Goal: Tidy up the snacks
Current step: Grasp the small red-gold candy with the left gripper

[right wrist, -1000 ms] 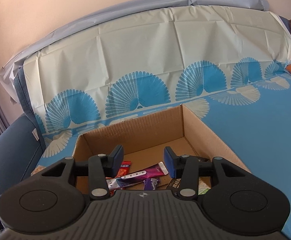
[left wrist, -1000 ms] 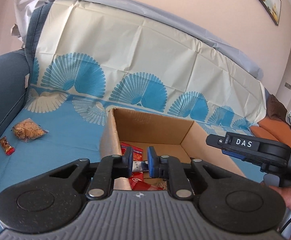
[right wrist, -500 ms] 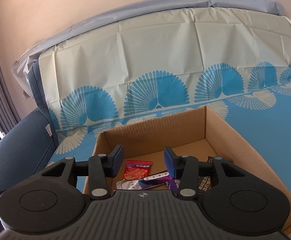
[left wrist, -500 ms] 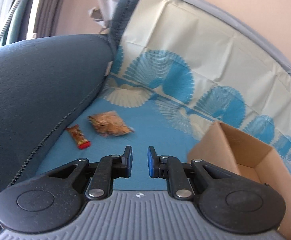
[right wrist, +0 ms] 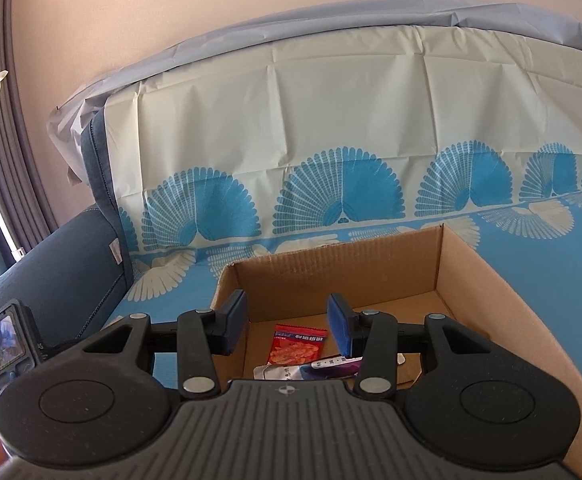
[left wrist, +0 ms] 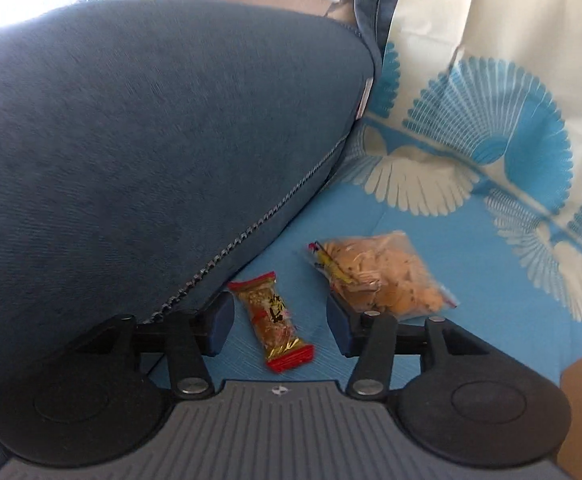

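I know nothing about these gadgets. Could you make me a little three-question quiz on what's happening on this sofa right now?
1. True or false: the left gripper is clamped on the red candy bar.
2. Which snack lies just right of that bar? A) clear bag of crackers B) banana C) soda can
3. Fill in: the red packet lies inside the cardboard ____.

Key: 1. False: the jaws stand open either side of it. 2. A. 3. box.

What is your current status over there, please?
Left hand-held gripper open around red-gold snack bar. Right hand-held gripper open, empty, over cardboard box. Nothing obstructing.
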`<state>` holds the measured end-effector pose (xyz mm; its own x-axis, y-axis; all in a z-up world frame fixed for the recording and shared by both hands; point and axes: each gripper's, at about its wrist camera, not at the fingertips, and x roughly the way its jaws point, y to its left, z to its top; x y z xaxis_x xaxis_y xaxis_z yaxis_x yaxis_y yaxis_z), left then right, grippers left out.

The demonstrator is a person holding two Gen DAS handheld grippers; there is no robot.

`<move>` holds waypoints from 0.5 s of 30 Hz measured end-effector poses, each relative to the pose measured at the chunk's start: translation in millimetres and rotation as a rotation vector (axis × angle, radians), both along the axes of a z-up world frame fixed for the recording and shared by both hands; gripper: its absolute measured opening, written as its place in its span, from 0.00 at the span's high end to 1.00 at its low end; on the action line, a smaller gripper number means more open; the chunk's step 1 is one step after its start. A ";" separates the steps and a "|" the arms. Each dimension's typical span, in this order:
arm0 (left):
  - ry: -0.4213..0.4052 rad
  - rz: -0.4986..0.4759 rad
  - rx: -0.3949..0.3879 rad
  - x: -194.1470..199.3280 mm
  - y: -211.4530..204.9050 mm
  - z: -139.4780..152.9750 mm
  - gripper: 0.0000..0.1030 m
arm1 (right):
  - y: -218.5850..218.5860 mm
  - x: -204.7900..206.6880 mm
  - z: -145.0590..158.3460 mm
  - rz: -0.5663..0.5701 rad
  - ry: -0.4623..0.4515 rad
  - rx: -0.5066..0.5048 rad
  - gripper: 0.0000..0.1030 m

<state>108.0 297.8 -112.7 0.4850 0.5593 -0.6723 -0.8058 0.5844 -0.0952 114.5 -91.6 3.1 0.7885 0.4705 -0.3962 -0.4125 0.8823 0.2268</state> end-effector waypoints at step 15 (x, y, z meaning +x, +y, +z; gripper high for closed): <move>0.002 -0.242 -0.118 -88.1 -39.0 17.4 0.82 | 51.8 -34.6 0.0 0.154 -0.132 -0.096 0.55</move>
